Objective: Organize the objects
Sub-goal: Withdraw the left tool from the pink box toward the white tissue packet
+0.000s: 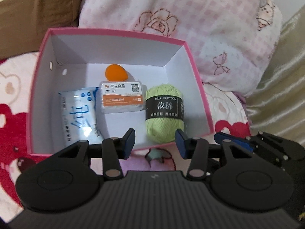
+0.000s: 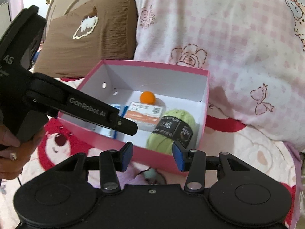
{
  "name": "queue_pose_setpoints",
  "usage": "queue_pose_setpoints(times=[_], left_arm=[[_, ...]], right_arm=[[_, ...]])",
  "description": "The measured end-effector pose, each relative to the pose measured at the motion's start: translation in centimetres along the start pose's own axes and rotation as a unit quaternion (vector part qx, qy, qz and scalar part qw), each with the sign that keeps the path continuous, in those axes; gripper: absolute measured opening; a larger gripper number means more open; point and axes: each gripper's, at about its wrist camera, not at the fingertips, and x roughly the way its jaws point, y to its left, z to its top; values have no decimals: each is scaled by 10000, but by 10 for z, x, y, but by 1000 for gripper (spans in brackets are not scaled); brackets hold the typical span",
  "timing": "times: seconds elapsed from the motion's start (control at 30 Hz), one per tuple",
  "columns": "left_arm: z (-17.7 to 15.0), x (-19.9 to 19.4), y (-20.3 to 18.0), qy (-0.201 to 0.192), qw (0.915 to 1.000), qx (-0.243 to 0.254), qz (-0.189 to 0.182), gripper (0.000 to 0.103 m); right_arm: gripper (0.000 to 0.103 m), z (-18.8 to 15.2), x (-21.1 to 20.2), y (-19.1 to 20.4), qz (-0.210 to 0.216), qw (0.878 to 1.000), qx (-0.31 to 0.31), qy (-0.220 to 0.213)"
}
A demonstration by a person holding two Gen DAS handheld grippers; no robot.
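Note:
A pink box (image 1: 118, 31) with a white inside lies on the bed. It holds a blue-and-white tube (image 1: 80, 114), a white-and-orange floss case (image 1: 122, 97), an orange egg-shaped sponge (image 1: 116, 72) and a green yarn ball (image 1: 164, 112). My left gripper (image 1: 155, 143) hovers open over the box's near rim, with nothing between its pads. My right gripper (image 2: 152, 157) is also open and empty, just before the box (image 2: 152, 63), with the yarn ball (image 2: 171, 129) beyond it. The left gripper (image 2: 131, 128) reaches over the tube (image 2: 120, 109). The right gripper's fingers (image 1: 234, 142) show at the box's right corner.
A brown cushion (image 2: 85, 38) and a pink-and-white quilt (image 2: 238, 47) lie behind the box. The bed cover (image 2: 63, 139) has a red bear print. Beige satin cloth (image 1: 286, 95) is on the right. A hand (image 2: 11, 143) holds the left gripper.

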Motion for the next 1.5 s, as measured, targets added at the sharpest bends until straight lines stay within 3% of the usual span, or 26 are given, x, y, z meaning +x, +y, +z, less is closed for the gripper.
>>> queue_pose_setpoints(times=[0.23,0.4,0.57,0.9,1.17,1.5], left_arm=[[-20,-56,-3,214,9993,315,-53,48],[-35,-92,2,146,9991,383,67,59],[-49,-116,12,13,9990,362,248,72],[-71,-144,17,-97,9981,387,465,94],[-86,-161,26,-205,9979,366,488,97],[-115,-146,45,87,9973,495,533,98]], right_arm=[[59,9,-32,18,72,9999,6,139],[84,10,-59,31,131,9999,-53,58],[92,6,-82,51,39,9993,-363,-84],[94,-6,-106,79,23,9987,-505,-72],[94,-15,-121,82,76,9996,-256,-123],[94,-39,-129,95,339,9992,-210,-24]])
